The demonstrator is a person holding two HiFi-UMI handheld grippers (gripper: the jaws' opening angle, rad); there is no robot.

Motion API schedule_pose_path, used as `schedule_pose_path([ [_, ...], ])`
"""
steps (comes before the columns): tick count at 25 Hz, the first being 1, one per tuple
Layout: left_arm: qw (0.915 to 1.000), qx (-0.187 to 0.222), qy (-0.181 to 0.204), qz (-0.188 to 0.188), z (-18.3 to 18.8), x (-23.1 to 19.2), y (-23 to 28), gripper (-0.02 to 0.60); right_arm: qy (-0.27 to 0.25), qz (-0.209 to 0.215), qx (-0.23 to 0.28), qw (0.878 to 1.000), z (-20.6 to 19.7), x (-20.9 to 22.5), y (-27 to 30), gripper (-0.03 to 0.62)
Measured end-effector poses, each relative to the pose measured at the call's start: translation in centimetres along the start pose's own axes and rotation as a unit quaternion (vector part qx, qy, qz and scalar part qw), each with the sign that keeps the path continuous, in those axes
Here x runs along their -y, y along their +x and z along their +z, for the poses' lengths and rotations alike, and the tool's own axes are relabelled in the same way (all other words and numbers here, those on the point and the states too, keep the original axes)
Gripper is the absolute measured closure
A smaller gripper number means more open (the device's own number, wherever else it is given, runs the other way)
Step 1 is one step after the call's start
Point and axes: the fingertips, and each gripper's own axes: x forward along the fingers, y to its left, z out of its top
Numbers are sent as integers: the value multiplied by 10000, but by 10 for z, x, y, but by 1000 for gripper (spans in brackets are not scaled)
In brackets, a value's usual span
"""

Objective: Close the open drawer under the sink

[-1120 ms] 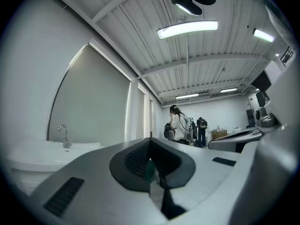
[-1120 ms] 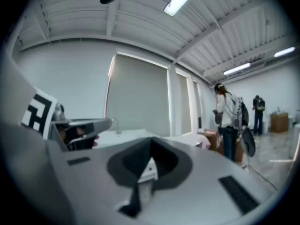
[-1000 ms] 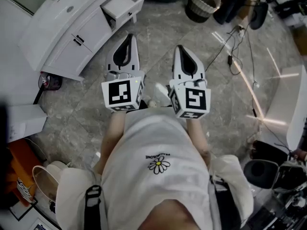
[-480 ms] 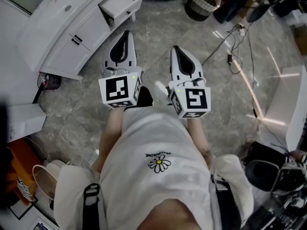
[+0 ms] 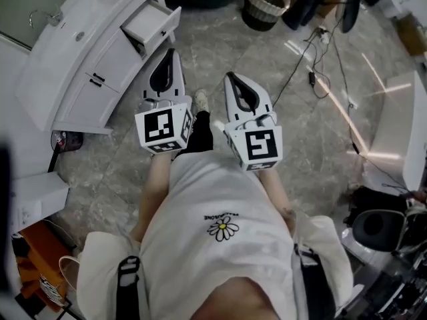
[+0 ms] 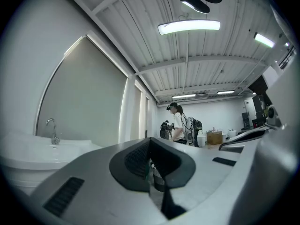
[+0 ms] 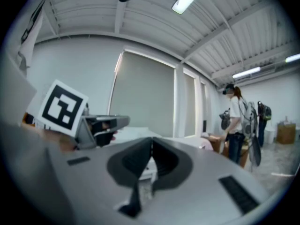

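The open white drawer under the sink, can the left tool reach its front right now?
Likely yes, with a step: the left tool points toward the open white drawer, and only grey stone floor lies between.

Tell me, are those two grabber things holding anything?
Nothing. The left gripper and right gripper are both shut and empty, away from the open drawer.

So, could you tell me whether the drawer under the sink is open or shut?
Open: the head view shows the drawer jutting out from the white cabinet, its inside exposed.
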Motion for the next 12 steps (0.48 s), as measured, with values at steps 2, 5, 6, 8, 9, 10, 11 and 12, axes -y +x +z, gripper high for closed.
schedule_pose_path([
  [2,9999,4,-32,-114,-3,5,16,560,-42,-121,-30,9999,0,12,5,565],
  [5,9994,13,-32,-335,-2,24,39,560,42,-317,-29,9995,4,36,11,565],
  [6,9992,19,-26,-409,-3,29,46,560,78,-368,-43,9993,5,43,16,565],
  [8,9987,6,-6,-507,-7,31,61,560,79,-406,-104,9991,2,50,28,565],
  [9,9986,-31,-10,-531,-11,30,68,560,49,-398,-150,9991,0,52,36,565],
  [10,9985,-85,-27,-542,-16,27,76,560,23,-384,-197,9991,-3,53,43,565],
  [11,9984,-146,-50,-542,-21,23,83,560,20,-364,-233,9991,-5,54,50,565],
  [12,9983,-208,-76,-533,-25,19,90,560,51,-335,-247,9991,-6,55,57,565],
])
